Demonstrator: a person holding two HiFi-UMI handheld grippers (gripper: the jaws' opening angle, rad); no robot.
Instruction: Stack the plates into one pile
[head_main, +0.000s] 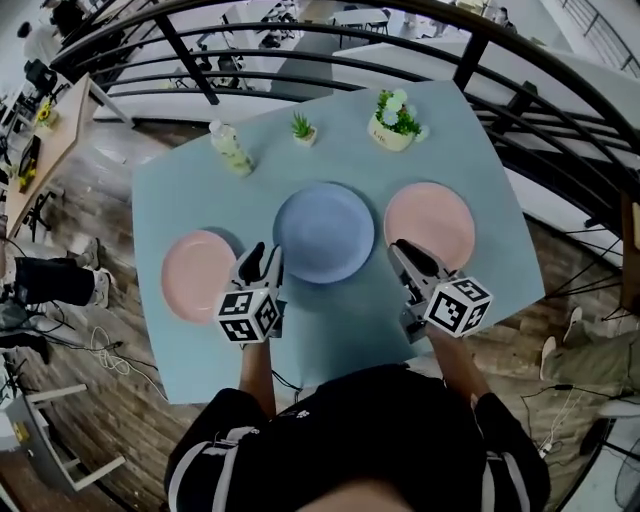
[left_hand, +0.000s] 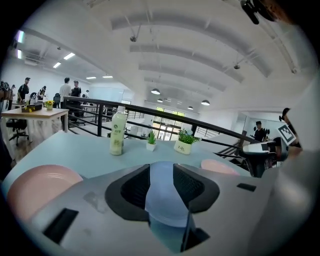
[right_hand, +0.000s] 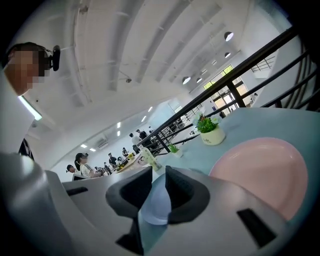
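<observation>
Lying flat on the pale blue tabletop, the round blue plate is the middle one of three unstacked plates. A round pink plate lies to its left and a second round pink plate just to its right, neither resting on it. The left gripper is at the blue plate's near left edge, its jaws well apart and empty. The right gripper is at the blue plate's near right edge, its jaws parted more narrowly and holding nothing. Beyond the blue plate stand a pale green bottle, a small green potted plant and a flowering plant in a cream pot.
</observation>
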